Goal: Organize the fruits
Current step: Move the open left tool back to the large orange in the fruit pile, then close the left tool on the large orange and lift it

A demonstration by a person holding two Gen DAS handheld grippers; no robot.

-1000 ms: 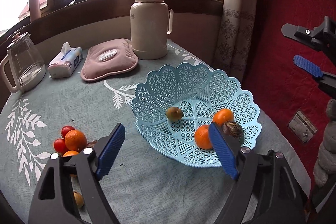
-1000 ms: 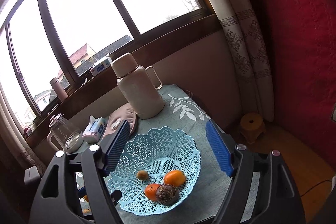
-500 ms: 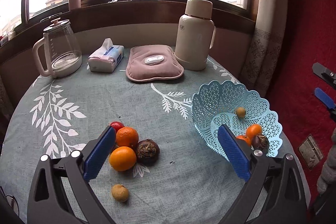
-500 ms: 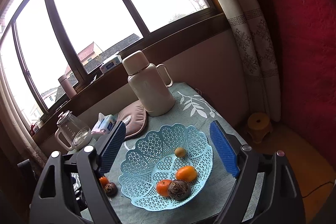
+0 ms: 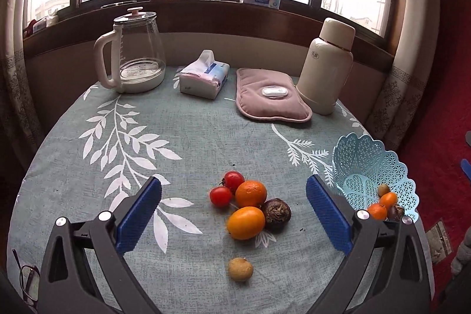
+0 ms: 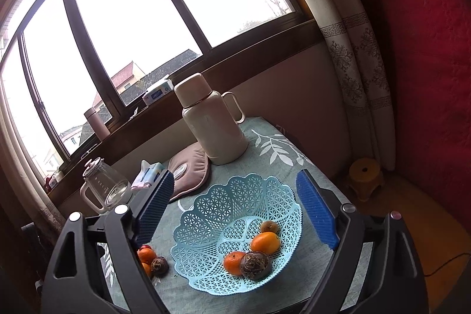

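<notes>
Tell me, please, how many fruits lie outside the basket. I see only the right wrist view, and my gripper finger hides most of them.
Observer: Six in the left wrist view: two tomatoes, two oranges, a dark passion fruit and a small brown fruit lying apart from the cluster.
Operator: Does the left gripper hold any of them?
Observer: No. The left gripper is open and empty, and the cluster shows between its fingers.
</notes>
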